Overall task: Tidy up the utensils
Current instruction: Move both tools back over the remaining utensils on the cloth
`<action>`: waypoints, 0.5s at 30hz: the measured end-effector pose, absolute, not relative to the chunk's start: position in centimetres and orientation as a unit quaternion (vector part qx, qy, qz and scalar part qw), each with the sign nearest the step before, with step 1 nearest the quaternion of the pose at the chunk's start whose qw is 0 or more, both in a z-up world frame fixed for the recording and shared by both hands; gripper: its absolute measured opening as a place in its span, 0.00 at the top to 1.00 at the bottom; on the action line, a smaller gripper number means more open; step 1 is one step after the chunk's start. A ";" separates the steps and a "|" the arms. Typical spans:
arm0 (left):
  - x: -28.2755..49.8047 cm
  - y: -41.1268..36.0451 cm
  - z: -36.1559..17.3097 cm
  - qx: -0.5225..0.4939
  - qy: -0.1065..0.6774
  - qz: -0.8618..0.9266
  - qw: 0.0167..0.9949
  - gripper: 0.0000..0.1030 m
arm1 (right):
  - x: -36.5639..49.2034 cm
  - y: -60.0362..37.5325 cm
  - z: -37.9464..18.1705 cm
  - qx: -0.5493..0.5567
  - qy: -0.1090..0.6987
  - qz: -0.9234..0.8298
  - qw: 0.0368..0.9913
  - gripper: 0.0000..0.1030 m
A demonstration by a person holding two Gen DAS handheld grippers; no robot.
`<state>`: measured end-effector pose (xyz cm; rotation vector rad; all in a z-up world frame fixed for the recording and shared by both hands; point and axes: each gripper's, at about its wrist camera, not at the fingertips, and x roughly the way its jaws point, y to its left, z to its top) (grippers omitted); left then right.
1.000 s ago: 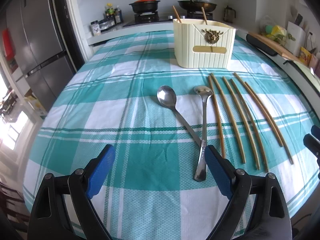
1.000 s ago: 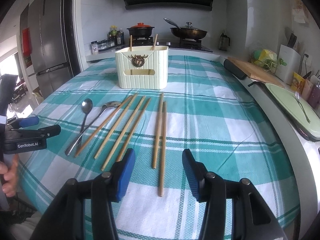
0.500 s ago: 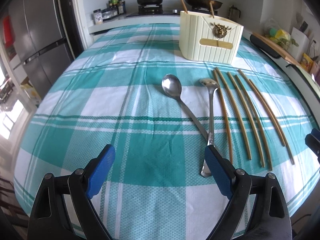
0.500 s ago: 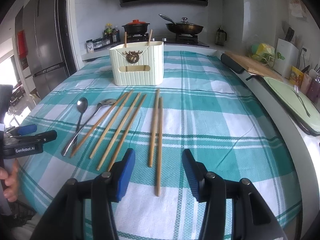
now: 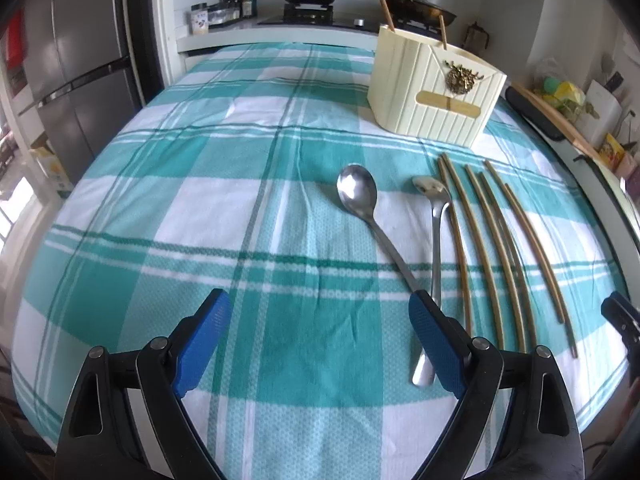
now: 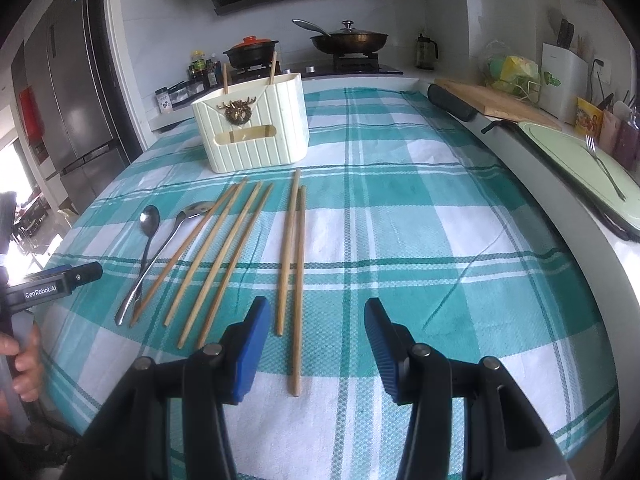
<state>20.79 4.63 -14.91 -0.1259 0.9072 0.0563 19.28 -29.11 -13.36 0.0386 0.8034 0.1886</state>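
Two metal spoons (image 5: pixel 362 216) (image 5: pixel 435 240) lie crossed at the handles on the checked tablecloth, with several wooden chopsticks (image 5: pixel 492 256) to their right. They also show in the right wrist view as spoons (image 6: pixel 146 240) and chopsticks (image 6: pixel 224 252) (image 6: pixel 294 256). A cream utensil holder (image 5: pixel 434 92) (image 6: pixel 254 136) stands behind them with two chopsticks in it. My left gripper (image 5: pixel 318 340) is open and empty, its right finger over the spoon handles. My right gripper (image 6: pixel 316 344) is open and empty above the near ends of the right-hand chopstick pair.
The tablecloth (image 5: pixel 200 208) covers a table with its near edge just under both grippers. A stove with a pot (image 6: pixel 250 50) and a pan (image 6: pixel 348 38) is at the back, a fridge (image 5: pixel 80 64) at the left, a cutting board (image 6: pixel 496 104) and green tray (image 6: pixel 580 160) at the right.
Both grippers have moved forward and tilted slightly, so the utensils and holder sit closer in view. Both grippers stay open. Nothing on the table has moved.
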 end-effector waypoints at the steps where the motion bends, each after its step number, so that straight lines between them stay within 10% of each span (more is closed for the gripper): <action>1: 21.1 4.7 -14.9 -0.062 0.438 0.026 0.896 0.11 | 19.5 -29.3 -13.5 0.023 0.393 0.090 0.915 0.52; 15: 22.5 5.1 -15.2 -0.075 0.447 0.022 0.891 0.11 | 20.3 -30.1 -14.6 0.042 0.419 0.095 0.902 0.59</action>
